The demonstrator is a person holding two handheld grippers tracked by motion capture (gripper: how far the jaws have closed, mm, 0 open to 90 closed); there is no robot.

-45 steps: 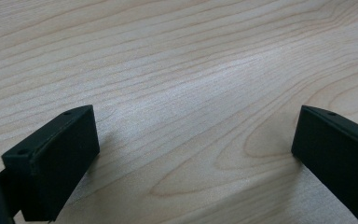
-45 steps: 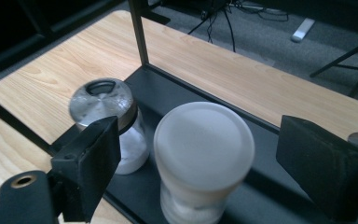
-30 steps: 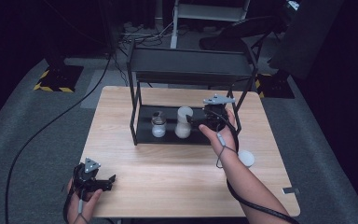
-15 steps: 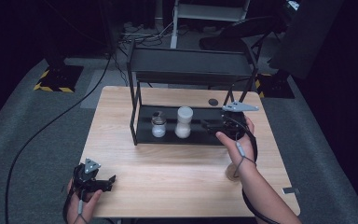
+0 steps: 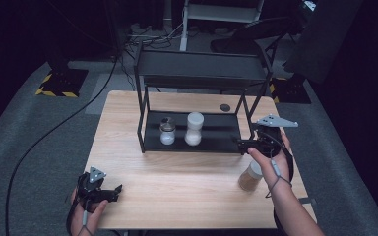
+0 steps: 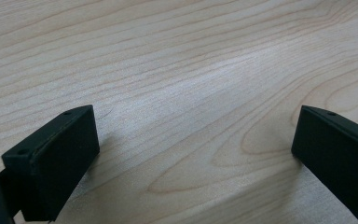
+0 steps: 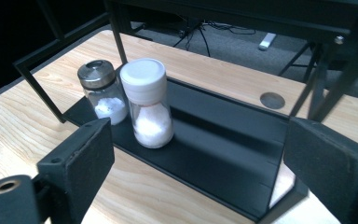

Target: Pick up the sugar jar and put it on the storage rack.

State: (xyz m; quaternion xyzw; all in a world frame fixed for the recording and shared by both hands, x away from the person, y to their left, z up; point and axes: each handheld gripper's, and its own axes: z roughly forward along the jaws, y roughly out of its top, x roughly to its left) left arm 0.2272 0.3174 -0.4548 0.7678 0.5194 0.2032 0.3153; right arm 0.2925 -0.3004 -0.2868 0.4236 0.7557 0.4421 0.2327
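White-capped jar (image 7: 147,103) stands upright on the black shelf tray (image 7: 223,140), just beside a metal-lidded shaker (image 7: 101,91). Right tongs (image 5: 248,145), jaws wide apart and empty, hover at the tray's right end, near a brown jar (image 5: 250,176) on the tabletop (image 5: 177,182). Left tongs (image 5: 109,192) gape over bare wood.

High view overlooks the table (image 5: 177,196); gripper views sit close above it.

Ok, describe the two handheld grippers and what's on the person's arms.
Both the left gripper and right gripper are black, with blocky rectangular jaws and a grey three-cornered plate on top. A black cable trails along each bare forearm; no sleeves show.
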